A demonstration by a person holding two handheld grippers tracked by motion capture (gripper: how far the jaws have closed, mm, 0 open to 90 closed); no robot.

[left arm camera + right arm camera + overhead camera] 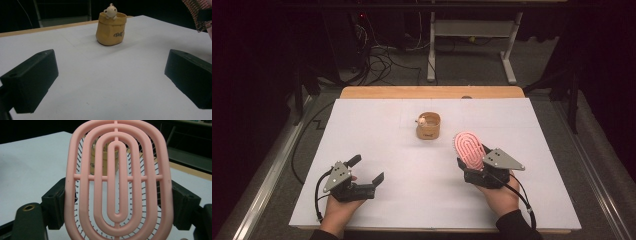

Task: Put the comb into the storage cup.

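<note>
A pink oval hairbrush (pixel 470 148) with concentric ribs stands up out of my right gripper (pixel 473 167), whose jaws are shut on its two edges at the table's right front. In the right gripper view the pink hairbrush (pixel 117 180) stands between the black fingers (pixel 56 205), thin bristles showing behind it. A small tan pot (pixel 428 126) with a pale bear figure on its rim sits at mid-table. My left gripper (pixel 367 170) rests low at the left front, open, with nothing between its fingers. Ahead of it in its own view stands the tan pot (pixel 110 28).
A white sheet (pixel 377 145) covers the table, with a wooden edge (pixel 432 92) at the far side. Beyond the table are a desk frame (pixel 472 45) and cables (pixel 379 60) on the floor.
</note>
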